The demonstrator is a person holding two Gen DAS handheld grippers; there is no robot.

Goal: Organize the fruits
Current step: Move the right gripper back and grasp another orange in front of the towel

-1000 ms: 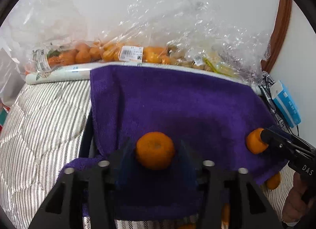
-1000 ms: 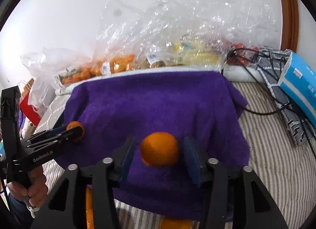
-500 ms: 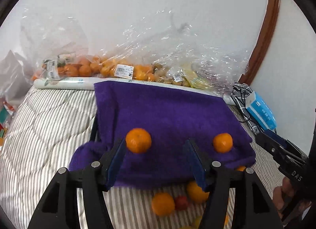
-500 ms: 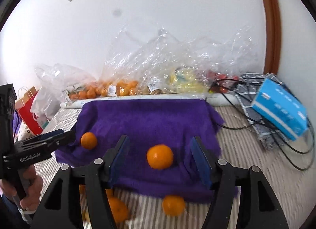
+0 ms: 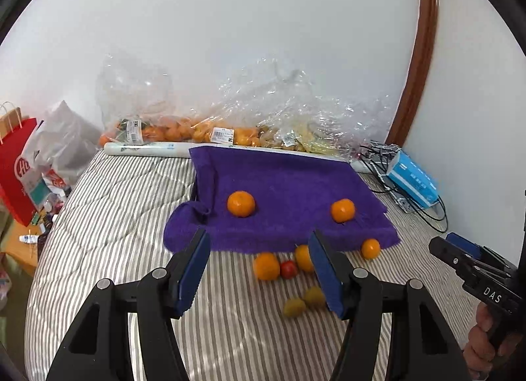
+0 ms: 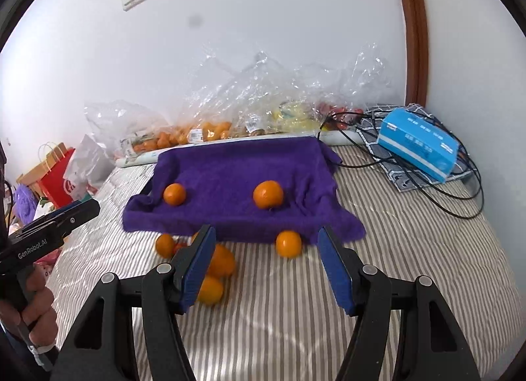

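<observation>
A purple towel (image 5: 289,190) covers a raised tray on the striped bed; it also shows in the right wrist view (image 6: 236,177). Two oranges rest on it: a left orange (image 5: 241,203) (image 6: 174,194) and a right orange (image 5: 342,210) (image 6: 268,194). Loose oranges (image 5: 266,266) (image 6: 288,243), a small red fruit (image 5: 288,269) and two yellow-green fruits (image 5: 294,307) lie on the bed in front of the towel. My left gripper (image 5: 258,270) is open and empty, back from the towel. My right gripper (image 6: 266,267) is open and empty too.
Clear plastic bags of oranges (image 5: 184,131) and other fruit line the wall behind the towel. A blue tissue box (image 6: 417,147) and black cables (image 6: 460,190) lie at the right. A red paper bag (image 5: 16,167) stands left of the bed.
Both grippers let go of their oranges on the towel, opened wide and pulled back and up. More of the bed and the loose fruit in front now shows.
</observation>
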